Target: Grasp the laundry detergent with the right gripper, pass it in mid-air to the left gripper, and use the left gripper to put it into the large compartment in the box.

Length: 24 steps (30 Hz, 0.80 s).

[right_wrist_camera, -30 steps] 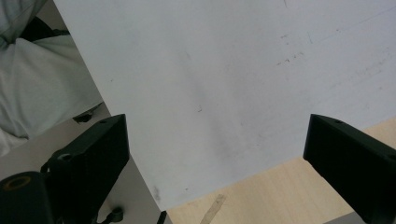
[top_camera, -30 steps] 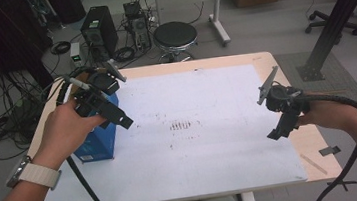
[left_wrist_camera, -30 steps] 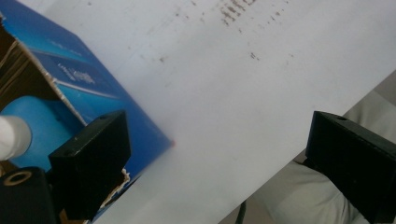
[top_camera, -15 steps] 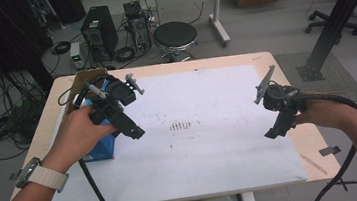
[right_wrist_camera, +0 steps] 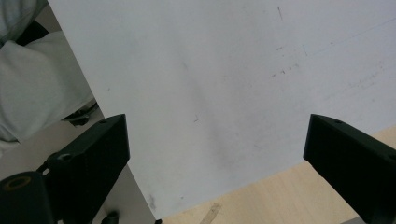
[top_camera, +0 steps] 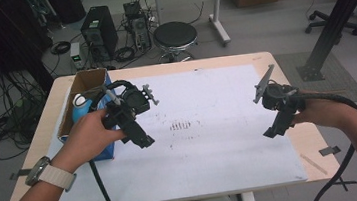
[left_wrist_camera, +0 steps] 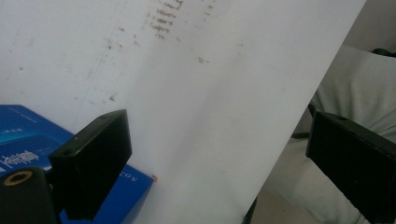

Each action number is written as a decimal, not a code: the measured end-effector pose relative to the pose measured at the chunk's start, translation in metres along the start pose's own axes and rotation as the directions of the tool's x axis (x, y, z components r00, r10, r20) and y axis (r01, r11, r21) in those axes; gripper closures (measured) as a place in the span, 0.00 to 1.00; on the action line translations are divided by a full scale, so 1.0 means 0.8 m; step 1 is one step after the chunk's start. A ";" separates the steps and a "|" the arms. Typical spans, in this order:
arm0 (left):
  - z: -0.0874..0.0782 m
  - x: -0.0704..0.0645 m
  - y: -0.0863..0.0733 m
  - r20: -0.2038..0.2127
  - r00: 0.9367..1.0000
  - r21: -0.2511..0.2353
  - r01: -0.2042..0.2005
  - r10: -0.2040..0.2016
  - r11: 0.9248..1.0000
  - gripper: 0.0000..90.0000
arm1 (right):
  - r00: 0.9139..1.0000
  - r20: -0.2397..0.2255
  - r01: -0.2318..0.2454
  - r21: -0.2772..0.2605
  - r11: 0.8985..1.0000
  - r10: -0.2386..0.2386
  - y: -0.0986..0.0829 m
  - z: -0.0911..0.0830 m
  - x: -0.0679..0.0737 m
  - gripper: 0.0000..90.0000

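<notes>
Work looks barely begun: both tongs hang empty above the white paper sheet (top_camera: 209,127) covering the desk. The left tongs (top_camera: 143,139), jaws spread wide, hover just beside the open blue cardboard box (top_camera: 85,115) at the desk's left edge, a rounded pale-blue bottle (top_camera: 81,109) inside it. Right tongs (top_camera: 272,131) gape near the right edge.

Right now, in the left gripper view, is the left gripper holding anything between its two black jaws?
No: the left gripper has its jaws wide apart, with only the white sheet and a corner of the blue box beyond them.
</notes>
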<state>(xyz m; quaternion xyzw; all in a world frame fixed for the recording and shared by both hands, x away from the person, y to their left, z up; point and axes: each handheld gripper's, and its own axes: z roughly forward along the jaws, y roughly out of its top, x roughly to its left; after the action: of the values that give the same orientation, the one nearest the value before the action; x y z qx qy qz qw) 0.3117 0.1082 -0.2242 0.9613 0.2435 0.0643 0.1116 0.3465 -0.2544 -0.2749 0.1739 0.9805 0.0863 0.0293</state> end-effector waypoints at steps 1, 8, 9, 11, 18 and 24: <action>0.001 0.000 0.001 0.003 1.000 0.000 -0.006 0.006 1.000 0.08 | 1.000 -0.001 0.002 0.000 1.000 -0.002 0.000 0.001 0.000 0.08; 0.006 0.001 0.006 0.007 1.000 -0.006 -0.012 0.012 1.000 0.08 | 1.000 -0.009 -0.003 0.004 1.000 0.003 -0.004 0.006 -0.002 0.08; 0.006 0.002 0.006 0.008 1.000 -0.009 -0.014 0.014 1.000 0.08 | 1.000 -0.007 -0.004 0.009 1.000 0.004 -0.004 0.006 -0.002 0.08; 0.006 0.001 0.007 0.011 1.000 -0.008 -0.018 0.018 1.000 0.08 | 1.000 -0.006 -0.007 0.006 1.000 0.007 -0.005 0.005 -0.001 0.08; 0.007 0.000 0.008 0.008 1.000 -0.003 -0.021 0.021 1.000 0.08 | 1.000 -0.002 -0.001 -0.003 1.000 0.001 -0.006 0.004 0.000 0.08; 0.007 0.001 0.009 0.012 1.000 0.000 -0.018 0.018 1.000 0.08 | 1.000 -0.003 -0.003 0.001 1.000 0.003 -0.007 0.005 0.001 0.08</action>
<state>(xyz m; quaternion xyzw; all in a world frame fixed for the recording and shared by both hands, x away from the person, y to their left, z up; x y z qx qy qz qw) 0.3162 0.1015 -0.2282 0.9639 0.2341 0.0597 0.1122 0.3443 -0.2584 -0.2799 0.1751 0.9804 0.0860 0.0276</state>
